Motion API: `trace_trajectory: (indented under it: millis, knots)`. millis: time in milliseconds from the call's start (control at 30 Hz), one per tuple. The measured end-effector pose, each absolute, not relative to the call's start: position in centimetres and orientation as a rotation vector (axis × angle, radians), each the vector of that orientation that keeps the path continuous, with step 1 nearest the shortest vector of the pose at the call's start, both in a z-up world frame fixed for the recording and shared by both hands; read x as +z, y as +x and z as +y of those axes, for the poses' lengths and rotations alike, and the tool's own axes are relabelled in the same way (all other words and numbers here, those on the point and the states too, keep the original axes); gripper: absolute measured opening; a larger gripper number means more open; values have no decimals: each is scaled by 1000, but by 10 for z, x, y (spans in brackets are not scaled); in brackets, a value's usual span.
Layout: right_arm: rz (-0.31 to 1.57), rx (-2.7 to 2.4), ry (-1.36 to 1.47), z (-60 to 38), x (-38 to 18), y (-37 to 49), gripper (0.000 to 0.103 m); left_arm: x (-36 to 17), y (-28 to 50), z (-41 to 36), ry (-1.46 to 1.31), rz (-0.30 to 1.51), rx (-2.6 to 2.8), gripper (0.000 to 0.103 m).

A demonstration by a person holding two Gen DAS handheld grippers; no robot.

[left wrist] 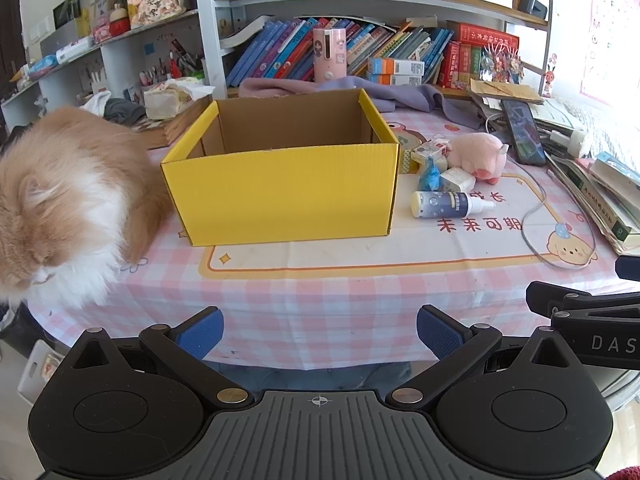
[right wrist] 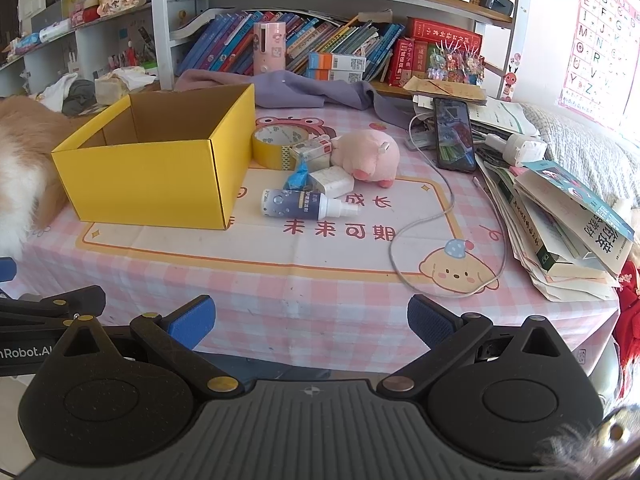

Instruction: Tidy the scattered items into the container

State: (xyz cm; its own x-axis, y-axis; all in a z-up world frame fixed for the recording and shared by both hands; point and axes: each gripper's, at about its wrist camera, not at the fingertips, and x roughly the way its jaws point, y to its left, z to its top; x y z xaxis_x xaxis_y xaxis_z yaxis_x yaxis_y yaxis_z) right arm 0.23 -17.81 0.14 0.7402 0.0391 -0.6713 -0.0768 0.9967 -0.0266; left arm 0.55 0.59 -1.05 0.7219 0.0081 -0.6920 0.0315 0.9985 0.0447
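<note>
An empty yellow cardboard box (left wrist: pixel 280 192) (right wrist: pixel 152 184) stands on the pink checked tablecloth. To its right lie a pink plush pig (left wrist: pixel 478 154) (right wrist: pixel 366 156), a white spray bottle (left wrist: pixel 448 204) (right wrist: pixel 304 204), a roll of yellow tape (right wrist: pixel 276 144), two small white cartons (right wrist: pixel 330 182) (right wrist: pixel 312 150) and a blue wrapper (right wrist: pixel 298 176). My left gripper (left wrist: pixel 320 336) hovers open at the table's near edge, in front of the box. Beside it, my right gripper (right wrist: pixel 312 328) is open too, nearer the scattered items. Neither holds anything.
A fluffy orange and white cat (left wrist: pixel 60 208) sits at the box's left side. A phone (right wrist: pixel 454 134) with a white cable (right wrist: pixel 424 224), a charger and a stack of books (right wrist: pixel 568 232) crowd the right. A purple cloth (right wrist: pixel 304 88) and bookshelves stand behind.
</note>
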Motion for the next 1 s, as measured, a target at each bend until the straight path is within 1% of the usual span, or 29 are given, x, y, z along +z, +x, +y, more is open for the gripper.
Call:
trace_trajectory:
  millis: [1000]
  knots:
    - [735, 63, -55, -178, 2, 2, 103, -14, 7, 2, 52, 770, -15, 103]
